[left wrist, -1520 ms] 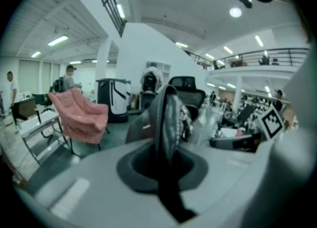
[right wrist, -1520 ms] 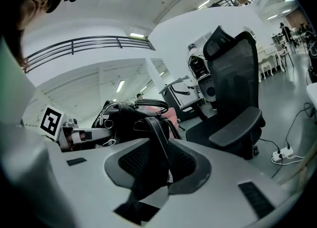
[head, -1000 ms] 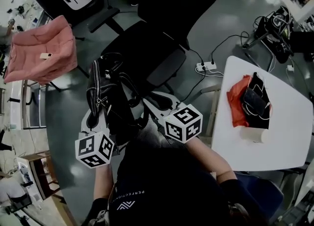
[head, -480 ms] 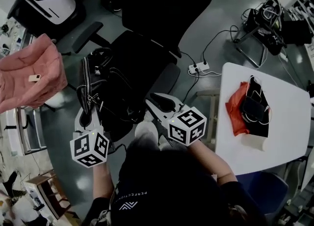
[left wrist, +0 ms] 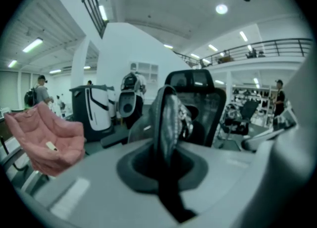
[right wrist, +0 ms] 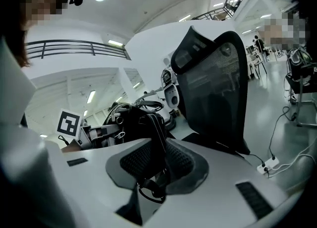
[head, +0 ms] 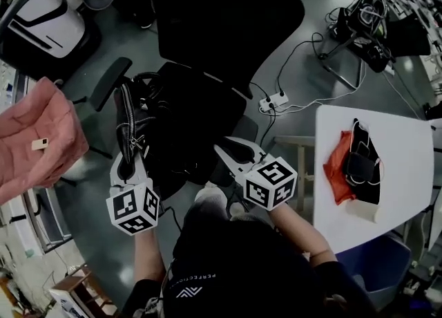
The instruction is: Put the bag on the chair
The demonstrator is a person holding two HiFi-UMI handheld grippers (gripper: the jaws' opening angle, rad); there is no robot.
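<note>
A black bag [head: 148, 126] with a zip and looped handles hangs over the front left part of the black office chair's seat [head: 207, 106]; whether it rests on the seat I cannot tell. My left gripper [head: 129, 164] is shut on the bag's zipped edge [left wrist: 171, 118], near its left end. My right gripper [head: 231, 149] is at the bag's right side. Its jaws have just been closing, with the bag's black strap [right wrist: 157, 142] pinched between the pads. The chair's mesh backrest [right wrist: 213, 88] rises just behind the bag.
A pink fabric bag [head: 31, 144] sits at the left. A white table [head: 400, 192] at the right carries red and black items [head: 352, 157]. A power strip with cables [head: 274, 101] lies on the floor beyond the chair. A blue bin [head: 373, 268] stands near my right side.
Both grippers and the bag have moved forward, from in front of the chair to over its seat. The grips look the same.
</note>
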